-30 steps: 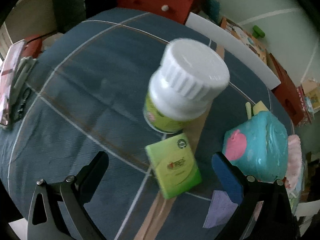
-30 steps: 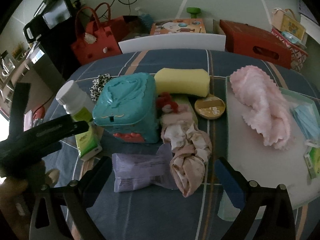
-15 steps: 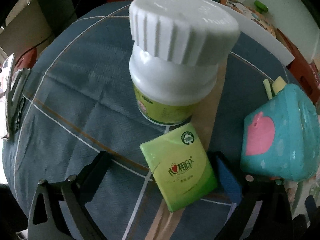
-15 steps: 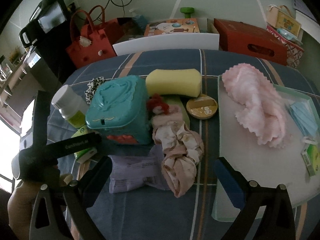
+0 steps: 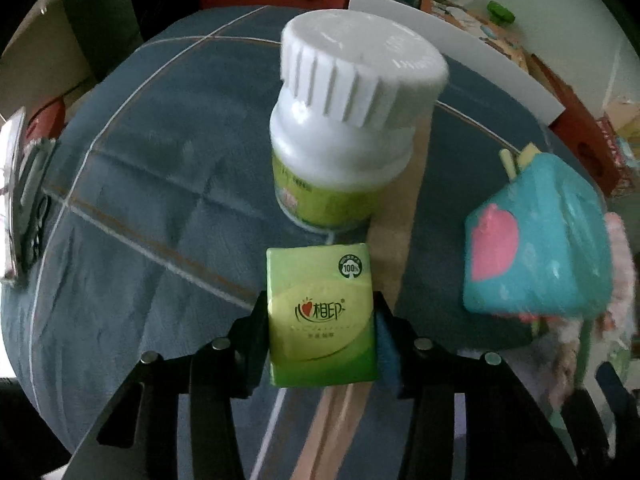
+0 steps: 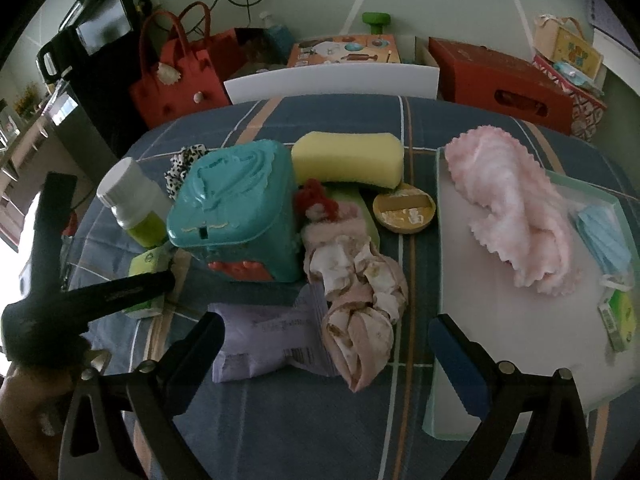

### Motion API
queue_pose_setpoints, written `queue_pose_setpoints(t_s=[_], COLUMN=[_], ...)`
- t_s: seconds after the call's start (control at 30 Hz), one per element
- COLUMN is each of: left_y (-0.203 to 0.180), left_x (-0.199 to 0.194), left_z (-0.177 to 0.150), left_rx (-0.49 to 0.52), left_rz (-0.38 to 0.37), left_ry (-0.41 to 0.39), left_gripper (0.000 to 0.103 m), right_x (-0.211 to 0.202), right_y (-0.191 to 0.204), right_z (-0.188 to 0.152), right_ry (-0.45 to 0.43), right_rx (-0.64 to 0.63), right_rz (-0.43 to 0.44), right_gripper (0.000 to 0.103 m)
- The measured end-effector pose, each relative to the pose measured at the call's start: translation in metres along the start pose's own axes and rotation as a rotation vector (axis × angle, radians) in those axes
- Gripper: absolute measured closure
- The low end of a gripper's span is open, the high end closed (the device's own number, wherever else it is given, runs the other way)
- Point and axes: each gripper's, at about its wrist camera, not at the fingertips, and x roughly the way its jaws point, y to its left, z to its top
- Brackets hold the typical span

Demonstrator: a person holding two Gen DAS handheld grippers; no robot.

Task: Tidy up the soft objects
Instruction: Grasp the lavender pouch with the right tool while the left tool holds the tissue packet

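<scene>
A green tissue pack (image 5: 320, 316) lies on the blue checked tablecloth (image 5: 152, 208), just in front of a white bottle with a green label (image 5: 344, 128). My left gripper (image 5: 322, 332) points steeply down over the pack. Its jaws are closing, and both pads touch the pack's sides. The right wrist view shows the same pack (image 6: 146, 262) under the left gripper's black body. My right gripper (image 6: 324, 332) hangs open above a purple packet (image 6: 264, 340) and a knotted floral cloth (image 6: 360, 304), holding nothing.
A teal box (image 6: 236, 208) stands mid-table, with a yellow sponge (image 6: 348, 156) and a round tin (image 6: 404, 208) behind it. At the right, a pale tray (image 6: 472, 320) holds a pink fluffy cloth (image 6: 516, 204), a blue mask (image 6: 604, 236) and another green pack (image 6: 620, 316).
The left gripper came down around the green tissue pack and its jaws narrowed from wide open until they touch the pack's sides. The pack now sits square between them. The right gripper barely moved.
</scene>
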Motion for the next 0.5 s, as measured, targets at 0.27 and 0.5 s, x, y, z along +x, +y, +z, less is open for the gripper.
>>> queue_pose_setpoints(t_s=[0.27, 0.5], left_y=[0.011, 0.046], left_x=[-0.032, -0.049], left_z=[-0.019, -0.013], left_rx=[0.014, 0.007], left_rz=[-0.045, 0.013], left_ry=[-0.066, -0.124], left_gripper=[0.055, 0.055], right_x=[-0.002, 0.001], right_y=[0.009, 0.023], right_z=[-0.01, -0.02], right_ry=[0.014, 0.04], right_rx=[0.005, 0.003], right_rz=[-0.009, -0.006], right_gripper=[0.0, 0.0])
